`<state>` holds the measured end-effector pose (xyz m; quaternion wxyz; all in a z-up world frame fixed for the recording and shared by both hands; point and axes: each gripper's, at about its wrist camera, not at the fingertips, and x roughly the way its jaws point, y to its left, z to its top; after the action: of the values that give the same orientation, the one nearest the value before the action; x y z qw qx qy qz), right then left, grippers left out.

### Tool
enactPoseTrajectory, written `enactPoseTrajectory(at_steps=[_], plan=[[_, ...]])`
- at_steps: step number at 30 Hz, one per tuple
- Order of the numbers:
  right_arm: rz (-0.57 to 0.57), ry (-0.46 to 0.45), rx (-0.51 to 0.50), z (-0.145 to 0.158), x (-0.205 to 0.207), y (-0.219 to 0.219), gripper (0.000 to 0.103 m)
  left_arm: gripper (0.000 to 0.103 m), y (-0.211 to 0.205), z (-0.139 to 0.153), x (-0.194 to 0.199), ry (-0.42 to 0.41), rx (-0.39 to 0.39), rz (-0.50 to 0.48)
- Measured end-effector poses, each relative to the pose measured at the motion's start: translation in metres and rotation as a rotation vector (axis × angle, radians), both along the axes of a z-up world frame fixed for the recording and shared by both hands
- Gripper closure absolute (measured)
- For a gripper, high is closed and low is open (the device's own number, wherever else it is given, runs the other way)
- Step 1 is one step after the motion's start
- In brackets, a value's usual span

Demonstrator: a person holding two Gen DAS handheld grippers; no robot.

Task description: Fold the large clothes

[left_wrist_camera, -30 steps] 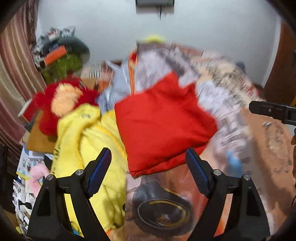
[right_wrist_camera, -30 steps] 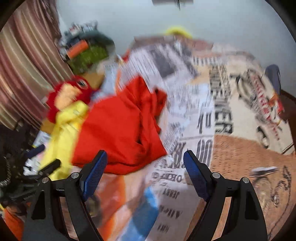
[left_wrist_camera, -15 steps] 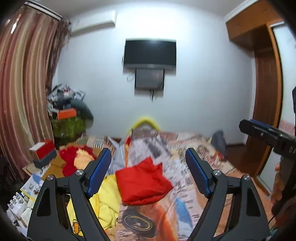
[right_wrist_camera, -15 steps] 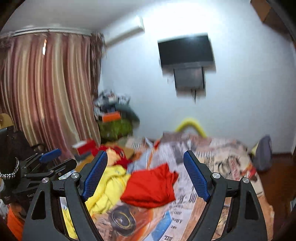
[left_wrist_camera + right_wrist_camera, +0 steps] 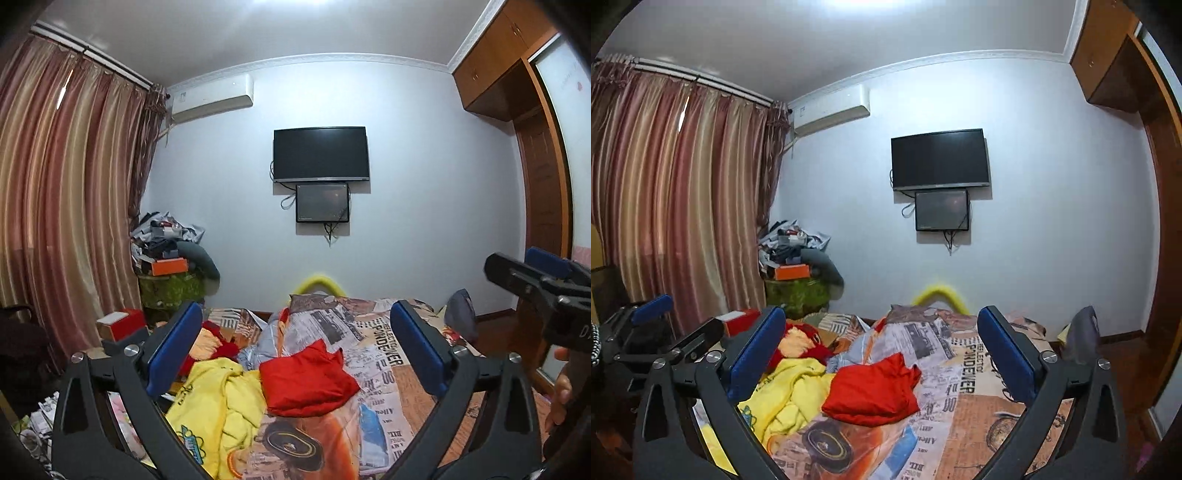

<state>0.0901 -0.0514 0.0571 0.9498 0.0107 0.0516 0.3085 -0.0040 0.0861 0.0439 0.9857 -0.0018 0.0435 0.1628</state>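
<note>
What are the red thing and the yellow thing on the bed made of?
The red garment looks like soft matte cloth, probably cotton knit: it lies folded, with limp wrinkled edges. The yellow garment also looks like soft fabric, crumpled in deep folds, with a printed picture near its lower edge. The exact fibre cannot be told.

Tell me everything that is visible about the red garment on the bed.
The red garment is plain bright red cloth, soft and matte, with no print showing. It lies folded into a rough, thick rectangle, with a loose peaked bit sticking up at its far edge. It rests on the printed bedcover, about mid-bed. Its left side meets the crumpled yellow garment; whether they overlap is unclear. Neither claw touches it. Sleeves or a collar cannot be made out.
</note>
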Motion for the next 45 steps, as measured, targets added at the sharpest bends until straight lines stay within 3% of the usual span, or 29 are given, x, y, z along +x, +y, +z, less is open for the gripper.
enactPoseTrajectory(at_steps=[25,45], plan=[[-0.033,0.082,-0.023,-0.019,-0.004,-0.009,0.0,0.0,0.003,-0.017,0.013,0.045,-0.066,-0.026],[-0.037,0.108,-0.03,-0.015,-0.002,-0.014,0.0,0.0,0.007,-0.023,0.021,0.062,-0.097,-0.016]])
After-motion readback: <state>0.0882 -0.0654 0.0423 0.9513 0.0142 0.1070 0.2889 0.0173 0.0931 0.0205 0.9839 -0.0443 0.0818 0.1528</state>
